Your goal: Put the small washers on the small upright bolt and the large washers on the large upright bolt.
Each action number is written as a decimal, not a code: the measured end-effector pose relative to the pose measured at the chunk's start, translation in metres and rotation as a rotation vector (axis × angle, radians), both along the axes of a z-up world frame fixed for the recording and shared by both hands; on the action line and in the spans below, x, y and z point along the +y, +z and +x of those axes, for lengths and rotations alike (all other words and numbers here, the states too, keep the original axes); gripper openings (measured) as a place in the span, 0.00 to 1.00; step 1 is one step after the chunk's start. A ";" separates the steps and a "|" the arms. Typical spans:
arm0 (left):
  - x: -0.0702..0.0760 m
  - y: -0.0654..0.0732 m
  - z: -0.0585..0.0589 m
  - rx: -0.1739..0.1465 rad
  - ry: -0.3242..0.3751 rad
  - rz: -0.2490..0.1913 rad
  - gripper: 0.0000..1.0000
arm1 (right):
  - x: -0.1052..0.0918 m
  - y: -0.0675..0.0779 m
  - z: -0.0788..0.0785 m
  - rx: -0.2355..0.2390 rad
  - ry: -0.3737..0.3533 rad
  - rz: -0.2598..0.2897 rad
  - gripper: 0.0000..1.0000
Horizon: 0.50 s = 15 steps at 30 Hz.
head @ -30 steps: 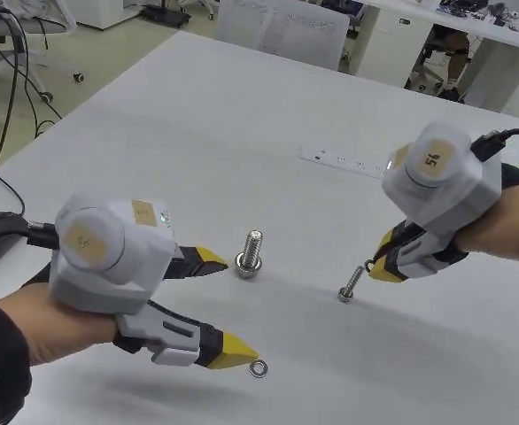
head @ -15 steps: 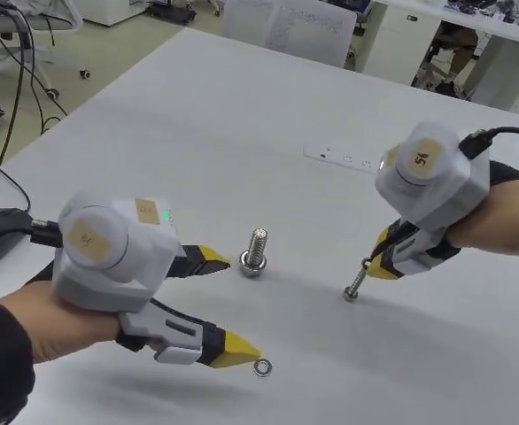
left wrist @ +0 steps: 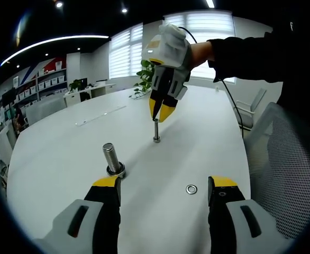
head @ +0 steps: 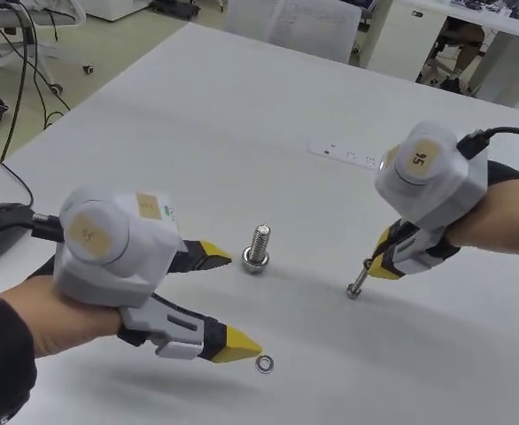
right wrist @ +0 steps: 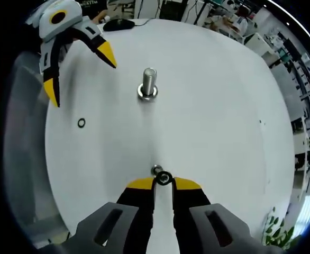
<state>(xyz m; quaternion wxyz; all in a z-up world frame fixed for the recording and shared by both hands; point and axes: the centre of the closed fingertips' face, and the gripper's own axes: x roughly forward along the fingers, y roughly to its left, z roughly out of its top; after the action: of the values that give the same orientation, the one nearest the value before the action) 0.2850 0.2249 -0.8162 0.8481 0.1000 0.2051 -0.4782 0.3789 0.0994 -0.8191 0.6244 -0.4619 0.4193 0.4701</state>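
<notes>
Left gripper: your left gripper is low over the table, at about 8 o'clock from the large bolt in the head view. Its jaws stand wide apart and hold nothing.

Right gripper: your right gripper points down at the small bolt. Its jaws are almost closed and pinch a small washer between the yellow tips.

Large bolt: the large bolt stands upright near the middle of the table. It has a wider ring at its foot, and I cannot tell if this is a washer or the bolt's own head.

Small bolt: the small bolt is at about 4 o'clock from the large bolt in the head view. Its top leans toward 1 o'clock, up to the tips of the right gripper. I cannot tell if the held washer is already around the bolt's top or only touches it.

Loose washer: the loose washer lies flat on the table at 6 o'clock from the large bolt. It is just beside the tip of your left gripper's nearer jaw.

Change from one second ago: very little. The whole head view has shifted a bit, which is your head and not the things. Both bolts and the loose washer lie as before, and the right gripper keeps its place at the small bolt's top. The gap between the left jaw tip and the loose washer seems slightly larger now.
</notes>
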 end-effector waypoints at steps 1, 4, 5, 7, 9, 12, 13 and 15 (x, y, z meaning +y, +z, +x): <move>0.000 0.000 0.000 0.000 0.001 0.000 0.66 | 0.000 -0.001 0.000 0.002 0.000 0.000 0.13; 0.001 0.001 0.000 0.000 0.003 -0.001 0.66 | 0.001 -0.004 -0.001 0.009 0.001 -0.001 0.13; 0.001 0.001 0.000 0.000 0.004 -0.001 0.66 | 0.001 -0.006 -0.001 0.013 -0.001 -0.003 0.13; 0.001 0.001 -0.001 0.000 0.004 0.000 0.66 | 0.000 -0.008 0.000 0.018 -0.004 -0.004 0.13; 0.001 0.000 -0.001 0.001 0.004 0.000 0.66 | 0.001 -0.011 0.000 0.022 -0.004 -0.003 0.13; 0.002 0.000 -0.001 0.001 0.005 0.001 0.66 | 0.000 -0.016 0.001 0.034 -0.010 -0.002 0.13; 0.002 0.000 -0.001 0.001 0.006 0.001 0.66 | 0.000 -0.018 0.000 0.038 -0.011 -0.002 0.13; 0.002 0.000 -0.001 0.002 0.006 0.001 0.66 | 0.001 -0.022 -0.001 0.043 -0.014 -0.003 0.13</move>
<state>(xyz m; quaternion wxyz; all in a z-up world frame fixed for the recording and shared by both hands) 0.2836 0.2266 -0.8159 0.8494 0.0993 0.2063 -0.4755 0.3783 0.1000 -0.8410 0.6176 -0.4496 0.4368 0.4749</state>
